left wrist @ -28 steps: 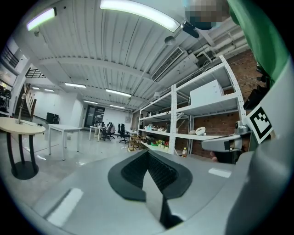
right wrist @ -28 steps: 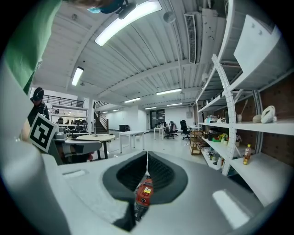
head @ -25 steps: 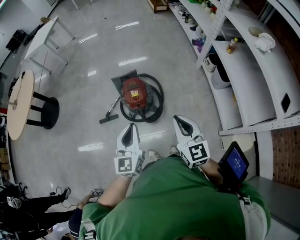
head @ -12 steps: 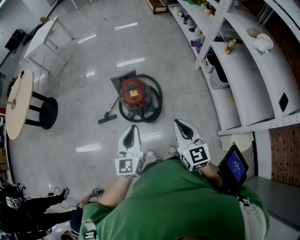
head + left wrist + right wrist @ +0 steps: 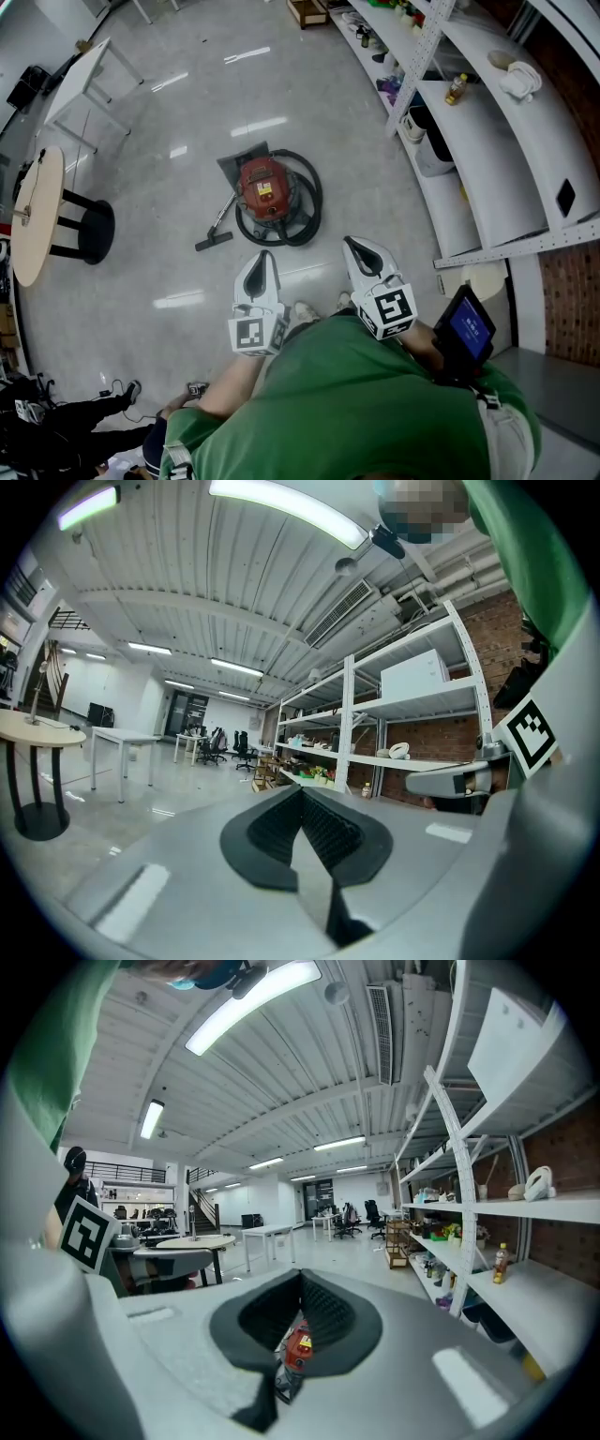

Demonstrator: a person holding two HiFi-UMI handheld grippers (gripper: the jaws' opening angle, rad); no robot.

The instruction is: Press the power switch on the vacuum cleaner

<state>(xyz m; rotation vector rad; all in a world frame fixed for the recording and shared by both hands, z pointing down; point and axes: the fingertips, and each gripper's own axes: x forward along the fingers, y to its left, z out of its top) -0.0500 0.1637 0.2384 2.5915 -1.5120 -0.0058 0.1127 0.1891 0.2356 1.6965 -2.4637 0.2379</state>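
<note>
Vacuum cleaner (image 5: pixel 267 187): red canister on the floor (image 5: pixel 169 122), wand slanting toward head view's lower left.
Left tool (image 5: pixel 264 255): clenched, empty.
Right tool (image 5: pixel 354 244): clenched, empty.

This is a large open workroom, part lab and part office. A polished grey floor (image 5: pixel 187 112) runs wide. Tall white metal shelves (image 5: pixel 487 141) stocked with bottles and boxes line a brick wall (image 5: pixel 567 319). White desks (image 5: pixel 89 70), a round table (image 5: pixel 37 211) and office chairs (image 5: pixel 220 745) stand under strip lights (image 5: pixel 281 503) on a ribbed ceiling.
</note>
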